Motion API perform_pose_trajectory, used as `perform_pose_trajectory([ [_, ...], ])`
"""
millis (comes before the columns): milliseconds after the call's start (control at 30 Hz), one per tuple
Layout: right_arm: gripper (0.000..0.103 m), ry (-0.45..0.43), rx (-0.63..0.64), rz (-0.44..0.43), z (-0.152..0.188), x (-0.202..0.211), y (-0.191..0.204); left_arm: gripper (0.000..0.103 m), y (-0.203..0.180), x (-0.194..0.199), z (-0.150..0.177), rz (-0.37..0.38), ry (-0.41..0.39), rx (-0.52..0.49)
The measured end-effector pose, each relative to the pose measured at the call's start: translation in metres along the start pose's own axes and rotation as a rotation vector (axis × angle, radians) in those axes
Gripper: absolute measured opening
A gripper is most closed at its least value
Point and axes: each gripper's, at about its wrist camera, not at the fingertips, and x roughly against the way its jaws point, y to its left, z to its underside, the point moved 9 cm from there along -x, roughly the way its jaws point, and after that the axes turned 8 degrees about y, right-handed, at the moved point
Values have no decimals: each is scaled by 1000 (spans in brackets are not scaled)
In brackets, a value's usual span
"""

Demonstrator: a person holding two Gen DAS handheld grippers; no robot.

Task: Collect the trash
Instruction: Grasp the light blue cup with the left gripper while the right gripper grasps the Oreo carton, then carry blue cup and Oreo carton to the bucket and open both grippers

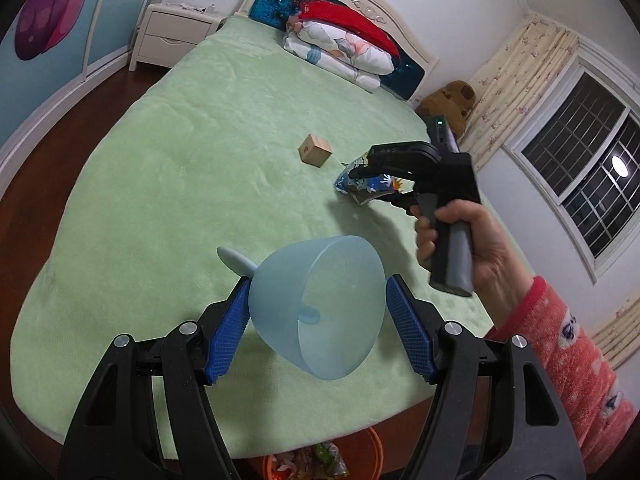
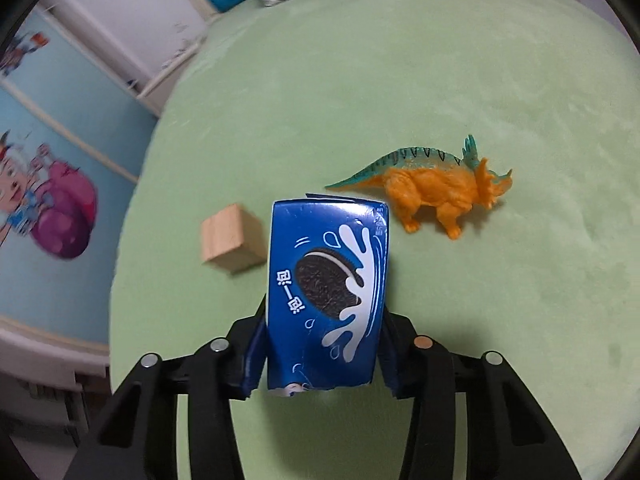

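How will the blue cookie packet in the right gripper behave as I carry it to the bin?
The cookie packet looks torn open at one end, so probably empty, light and crushable. Its glossy film may slip between the right gripper fingers, so a firm squeeze seems wise.

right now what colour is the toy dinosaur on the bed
Orange body with a teal back: toy dinosaur, clearest in the right wrist view.
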Motion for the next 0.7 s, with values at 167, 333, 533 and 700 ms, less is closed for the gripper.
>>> perform_pose_trajectory([
  [167, 44, -58, 137, -43, 28, 50, 6, 67, -14, 8, 9, 5, -6, -27],
  [333, 44, -100, 292, -77, 88, 111, 1, 67, -34, 20, 25, 7, -5, -58],
  [533, 44, -120, 380, -115, 175, 164, -33, 67, -62, 37, 55, 11, 1, -107],
  [700, 44, -89, 441, -131, 248, 183, -62, 67, -82, 43, 88, 21, 35, -155],
])
